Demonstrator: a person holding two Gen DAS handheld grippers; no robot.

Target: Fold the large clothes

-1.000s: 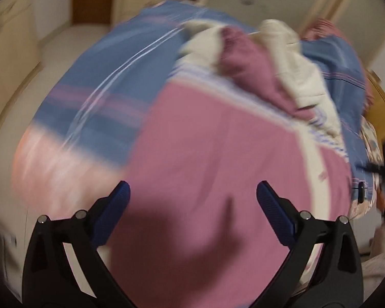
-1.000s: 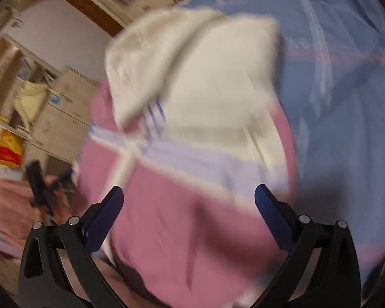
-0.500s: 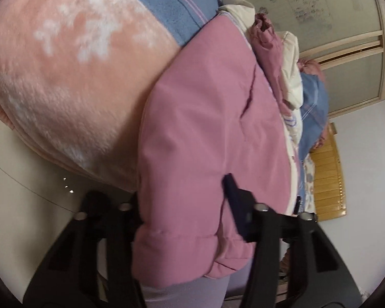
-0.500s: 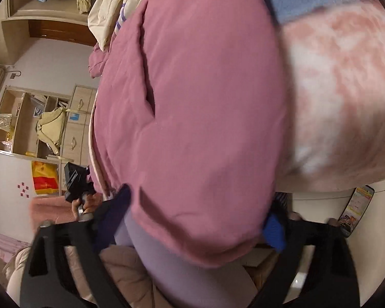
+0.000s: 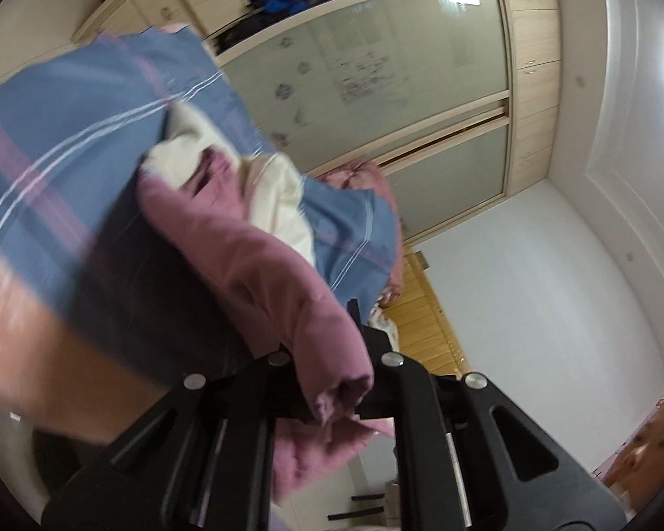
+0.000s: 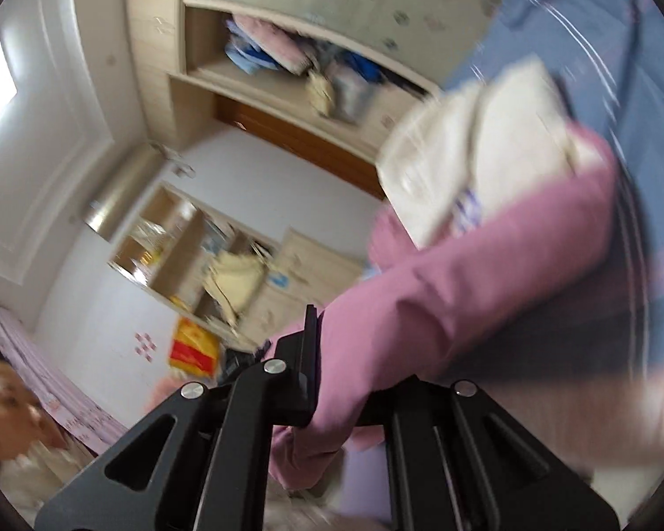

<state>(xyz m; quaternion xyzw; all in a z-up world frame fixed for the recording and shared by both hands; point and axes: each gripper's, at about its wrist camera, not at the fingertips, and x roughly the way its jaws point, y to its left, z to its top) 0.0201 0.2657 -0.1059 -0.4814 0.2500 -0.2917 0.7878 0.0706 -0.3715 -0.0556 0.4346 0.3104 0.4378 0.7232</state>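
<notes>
A large pink and cream padded jacket (image 5: pixel 261 261) lies on a bed with a blue plaid cover (image 5: pixel 66 132). My left gripper (image 5: pixel 332 380) is shut on the jacket's pink hem and holds it raised off the bed. In the right wrist view my right gripper (image 6: pixel 336 380) is shut on the other end of the same pink hem (image 6: pixel 442 305). The jacket's cream upper part (image 6: pixel 487 159) rests further back on the blue cover (image 6: pixel 619 44). The pink cloth hides the fingertips of both grippers.
A wardrobe with frosted sliding doors (image 5: pixel 376 88) stands beyond the bed. Open shelves and drawers (image 6: pixel 243 265) line the wall in the right wrist view. A pink fleece blanket (image 5: pixel 9 332) hangs at the bed's near edge. A person's face (image 6: pixel 4 407) shows at the frame edge.
Both grippers went from open above the jacket to shut on its pink hem, then lifted it up off the bed. Both views now tilt up towards the wardrobe and walls.
</notes>
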